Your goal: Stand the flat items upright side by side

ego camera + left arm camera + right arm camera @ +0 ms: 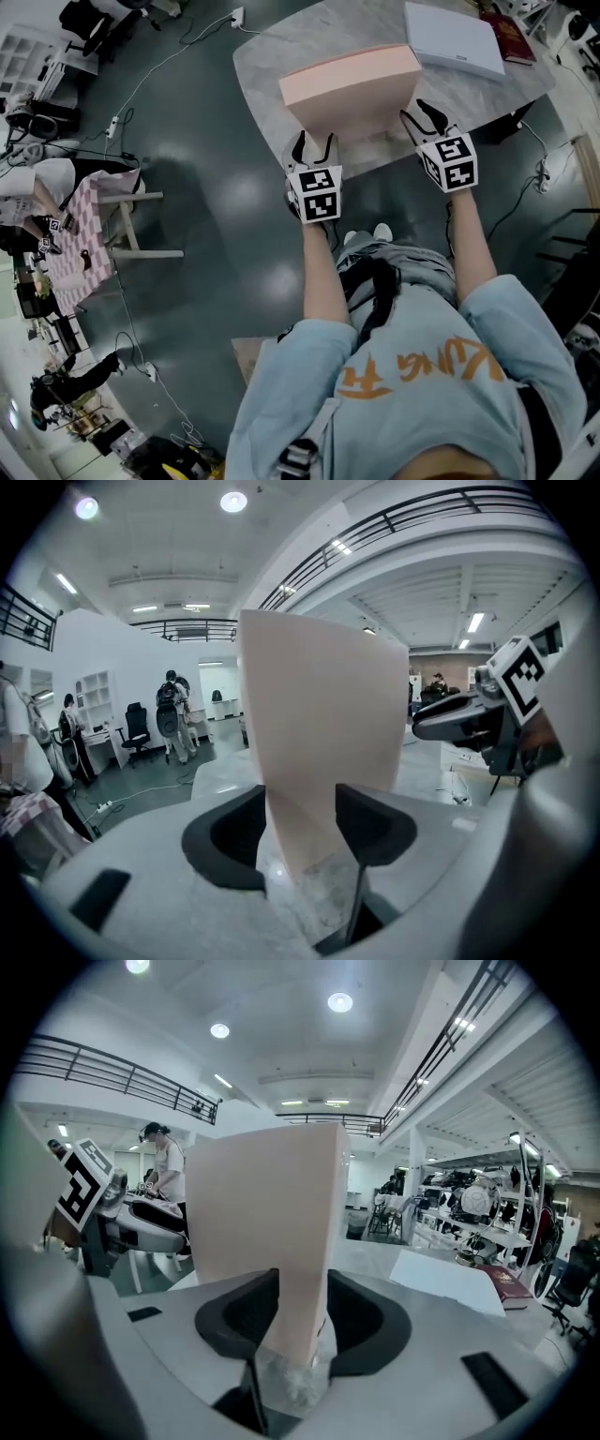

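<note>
Tongs of left gripper (300,808) and right gripper (302,1293) are clamped on the pink slab (352,89). A red book (507,1286) is shown only by head and right gripper views.

Head view: the camera sits on the person's head, well above the scene, and faces steeply down past the arms onto the counter (281,56).

Left gripper view: the camera rides on the left gripper (315,141), close behind its fingers (230,836), and faces along them, nearly level, across the counter.

Right gripper view: same mounting on the right gripper (419,114), facing along its fingers (239,1321).

Shared coverage: all three views show the pink panel (352,80). Each gripper view shows the opposite gripper at its edge.
</note>
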The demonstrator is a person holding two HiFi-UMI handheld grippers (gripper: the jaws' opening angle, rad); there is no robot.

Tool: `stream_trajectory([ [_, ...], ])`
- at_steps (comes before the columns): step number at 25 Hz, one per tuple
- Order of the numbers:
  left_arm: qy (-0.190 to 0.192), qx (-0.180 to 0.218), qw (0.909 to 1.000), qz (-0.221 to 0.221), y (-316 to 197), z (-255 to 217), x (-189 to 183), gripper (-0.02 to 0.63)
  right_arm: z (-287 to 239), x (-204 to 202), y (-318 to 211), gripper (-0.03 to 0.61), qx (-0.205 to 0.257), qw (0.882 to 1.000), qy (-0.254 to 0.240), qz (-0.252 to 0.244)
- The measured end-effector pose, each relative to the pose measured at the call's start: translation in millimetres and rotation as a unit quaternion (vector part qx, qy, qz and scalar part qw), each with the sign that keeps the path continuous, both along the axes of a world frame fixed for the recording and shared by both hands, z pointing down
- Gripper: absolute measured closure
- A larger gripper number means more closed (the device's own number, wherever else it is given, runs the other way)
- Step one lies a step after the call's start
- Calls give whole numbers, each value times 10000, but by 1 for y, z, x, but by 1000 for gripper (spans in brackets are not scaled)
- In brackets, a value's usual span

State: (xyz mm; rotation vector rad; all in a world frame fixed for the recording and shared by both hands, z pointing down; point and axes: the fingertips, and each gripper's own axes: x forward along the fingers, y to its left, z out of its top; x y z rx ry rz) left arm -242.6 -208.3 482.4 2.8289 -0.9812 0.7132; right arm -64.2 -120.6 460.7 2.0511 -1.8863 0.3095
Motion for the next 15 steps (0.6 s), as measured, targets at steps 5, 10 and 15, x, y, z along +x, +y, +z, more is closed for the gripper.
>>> stream_trajectory([
  [5, 253, 209, 9993, 159, 10, -18, 1, 484, -10, -9, 11, 526, 316, 9988, -160, 325],
  [10, 486, 200, 9984, 224, 25, -26, -7, 576, -21, -28, 33, 577, 488, 9969, -338, 510],
  [15, 568, 75, 9980, 269, 35, -25, -36, 600, -31, -67, 53, 577, 721, 9947, -443, 580],
])
